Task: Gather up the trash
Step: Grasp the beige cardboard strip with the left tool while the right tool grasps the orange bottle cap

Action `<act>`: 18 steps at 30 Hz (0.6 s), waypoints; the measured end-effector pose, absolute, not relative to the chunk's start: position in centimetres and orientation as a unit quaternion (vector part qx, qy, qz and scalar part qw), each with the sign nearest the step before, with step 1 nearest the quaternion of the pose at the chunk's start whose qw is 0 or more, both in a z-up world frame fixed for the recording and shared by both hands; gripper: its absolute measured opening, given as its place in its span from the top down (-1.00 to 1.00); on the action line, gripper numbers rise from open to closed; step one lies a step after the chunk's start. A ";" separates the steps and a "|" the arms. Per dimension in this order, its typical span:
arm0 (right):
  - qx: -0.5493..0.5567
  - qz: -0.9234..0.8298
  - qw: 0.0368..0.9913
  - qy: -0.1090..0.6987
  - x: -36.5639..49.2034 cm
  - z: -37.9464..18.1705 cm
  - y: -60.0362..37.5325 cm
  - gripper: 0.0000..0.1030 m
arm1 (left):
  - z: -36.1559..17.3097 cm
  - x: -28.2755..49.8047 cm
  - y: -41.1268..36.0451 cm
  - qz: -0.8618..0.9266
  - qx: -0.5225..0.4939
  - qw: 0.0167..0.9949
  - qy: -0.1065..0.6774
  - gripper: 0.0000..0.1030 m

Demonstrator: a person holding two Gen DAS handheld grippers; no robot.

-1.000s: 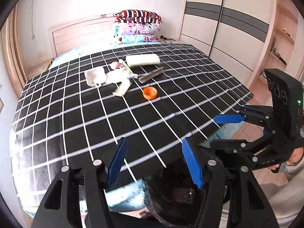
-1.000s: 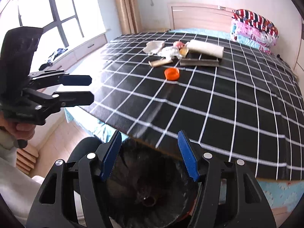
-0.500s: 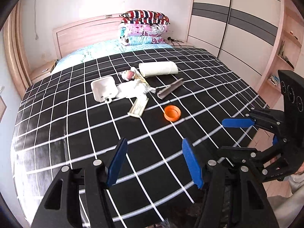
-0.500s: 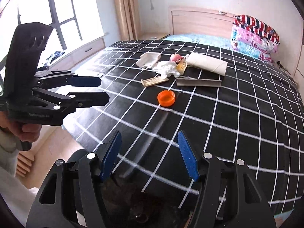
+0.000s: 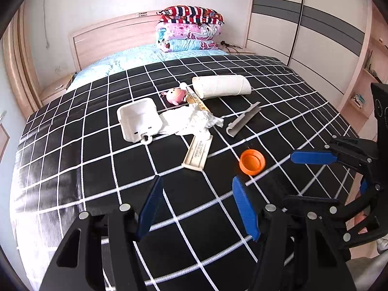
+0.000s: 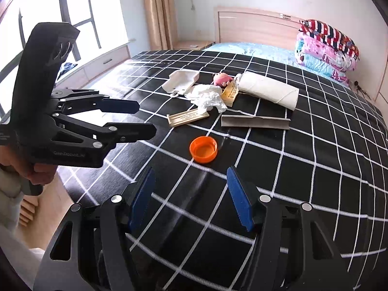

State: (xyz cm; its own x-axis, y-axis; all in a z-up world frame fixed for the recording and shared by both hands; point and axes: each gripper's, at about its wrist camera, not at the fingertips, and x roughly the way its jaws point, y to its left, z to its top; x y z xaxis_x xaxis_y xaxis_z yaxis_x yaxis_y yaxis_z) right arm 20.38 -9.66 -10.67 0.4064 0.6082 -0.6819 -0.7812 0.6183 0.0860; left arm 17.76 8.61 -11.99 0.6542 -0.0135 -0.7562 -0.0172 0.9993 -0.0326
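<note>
Left hand-held gripper (image 5: 196, 206): jaws apart, nothing between them, tilted down over the bed (image 5: 72, 169), probably readied for a pickup.
Right hand-held gripper (image 6: 190, 196): jaws apart and empty; orange cap (image 6: 203, 149) lies just ahead of its tips.
Trash: crumpled tissue (image 5: 191, 121), white tray (image 5: 138, 120), flat packet (image 5: 197, 152), grey strip (image 5: 243, 119) and paper roll (image 5: 222, 86) cluster further ahead of both.
Change: both came forward over the bed; the dark bin below them has left view.

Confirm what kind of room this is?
A bedroom: a bed with a black white-checked cover and wooden headboard, folded patterned quilts stacked at its head, a sliding-door wardrobe beside it.
</note>
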 end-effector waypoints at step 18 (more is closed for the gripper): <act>-0.140 0.400 0.828 0.367 23.1 -11.8 -7.3 0.07 | -14.1 21.1 9.4 0.000 0.005 0.902 0.432 0.19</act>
State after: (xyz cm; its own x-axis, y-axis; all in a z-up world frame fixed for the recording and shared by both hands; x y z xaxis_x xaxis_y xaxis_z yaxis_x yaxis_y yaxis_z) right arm 23.08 -7.33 -11.83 0.4110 0.5588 -0.7203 -0.7648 0.6413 0.0611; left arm 21.14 9.41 -14.06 0.6264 0.0041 -0.7795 0.0042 1.0000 0.0087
